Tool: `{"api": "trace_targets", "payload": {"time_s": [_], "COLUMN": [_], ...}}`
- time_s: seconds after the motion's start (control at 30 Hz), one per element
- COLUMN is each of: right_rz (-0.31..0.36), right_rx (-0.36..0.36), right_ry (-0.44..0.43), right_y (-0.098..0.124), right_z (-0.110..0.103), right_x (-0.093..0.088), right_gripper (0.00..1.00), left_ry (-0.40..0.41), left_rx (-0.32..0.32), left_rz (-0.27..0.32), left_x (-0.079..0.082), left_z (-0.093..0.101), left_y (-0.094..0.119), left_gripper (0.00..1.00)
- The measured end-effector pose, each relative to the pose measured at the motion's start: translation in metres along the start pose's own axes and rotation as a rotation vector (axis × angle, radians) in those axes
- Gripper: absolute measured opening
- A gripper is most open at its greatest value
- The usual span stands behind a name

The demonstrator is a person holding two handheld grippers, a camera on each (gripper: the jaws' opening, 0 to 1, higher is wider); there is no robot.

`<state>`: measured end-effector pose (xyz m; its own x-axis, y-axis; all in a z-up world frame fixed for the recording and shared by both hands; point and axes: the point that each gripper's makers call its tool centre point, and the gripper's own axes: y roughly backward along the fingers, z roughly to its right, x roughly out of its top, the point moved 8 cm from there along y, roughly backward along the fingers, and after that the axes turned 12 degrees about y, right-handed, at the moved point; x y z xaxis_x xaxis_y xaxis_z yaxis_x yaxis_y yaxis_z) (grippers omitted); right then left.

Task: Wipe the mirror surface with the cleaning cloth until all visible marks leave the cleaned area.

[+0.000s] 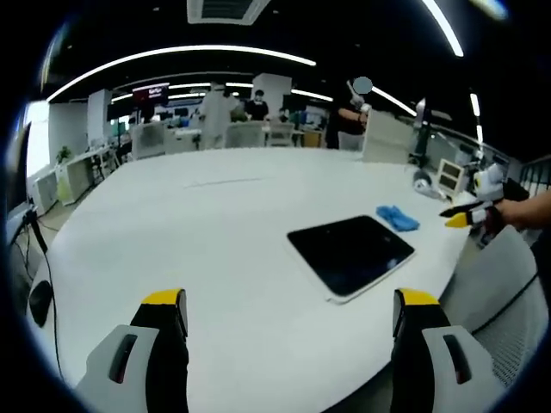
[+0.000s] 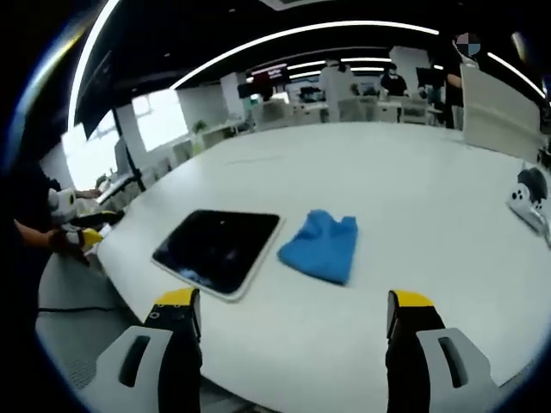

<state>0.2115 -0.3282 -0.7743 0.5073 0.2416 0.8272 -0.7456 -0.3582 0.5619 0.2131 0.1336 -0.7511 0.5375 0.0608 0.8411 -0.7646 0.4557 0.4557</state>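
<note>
Work surface: a large white table (image 1: 215, 224), rounded at its near edge, seen from opposite sides in the two views.

Mirror (image 2: 219, 249): a dark, reflective rectangular panel with a pale rim, lying flat on the table near its edge. In the left gripper view the mirror (image 1: 351, 252) sits right of centre; marks on its surface cannot be made out.

Cleaning cloth (image 2: 323, 245): blue, crumpled, lying on the table just beside the mirror's long side, apart from both grippers. In the left gripper view the cleaning cloth (image 1: 398, 218) lies beyond the mirror's far corner.

Left gripper (image 1: 288, 314): yellow-tipped jaws standing wide apart, holding nothing, over the table's near edge and well short of the mirror. In the right gripper view it appears at the left margin as the left gripper (image 2: 86, 234), held in a hand (image 2: 52, 232) off the table edge.

Right gripper (image 2: 288, 314): yellow-tipped jaws likewise spread with nothing between them, above the table's near edge, mirror and cloth ahead of it. In the left gripper view the right gripper (image 1: 461, 215) enters from the right, beyond the table's rim.

Surroundings: a small white device (image 2: 527, 200) on the table far right of the cloth; a white upright panel (image 2: 499, 107) behind it; desks, chairs and several standing people (image 1: 258, 105) in the background; curved ceiling light strips (image 1: 181, 56) overhead. The stretch of table between each gripper and the mirror is bare.
</note>
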Motion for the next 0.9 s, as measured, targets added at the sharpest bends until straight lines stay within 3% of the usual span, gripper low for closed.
{"api": "trace_targets", "payload": {"time_s": [0.17, 0.3, 0.9], "right_rz": [-0.009, 0.022, 0.034], "right_rx": [0.001, -0.005, -0.012], "right_ry": [0.001, -0.017, 0.14], "right_y": [0.0, 0.003, -0.003], "right_z": [-0.005, -0.005, -0.009], "right_x": [-0.006, -0.002, 0.013], "right_gripper": [0.89, 0.89, 0.95], "left_ry": [-0.011, -0.025, -0.023], "left_rx": [-0.012, -0.024, -0.043], "left_rz": [-0.008, -0.012, -0.014], "left_x": [-0.001, -0.001, -0.003], "left_z": [0.002, 0.004, 0.002], "left_y": [-0.001, -0.001, -0.003], "left_gripper": [0.99, 0.99, 0.99]}}
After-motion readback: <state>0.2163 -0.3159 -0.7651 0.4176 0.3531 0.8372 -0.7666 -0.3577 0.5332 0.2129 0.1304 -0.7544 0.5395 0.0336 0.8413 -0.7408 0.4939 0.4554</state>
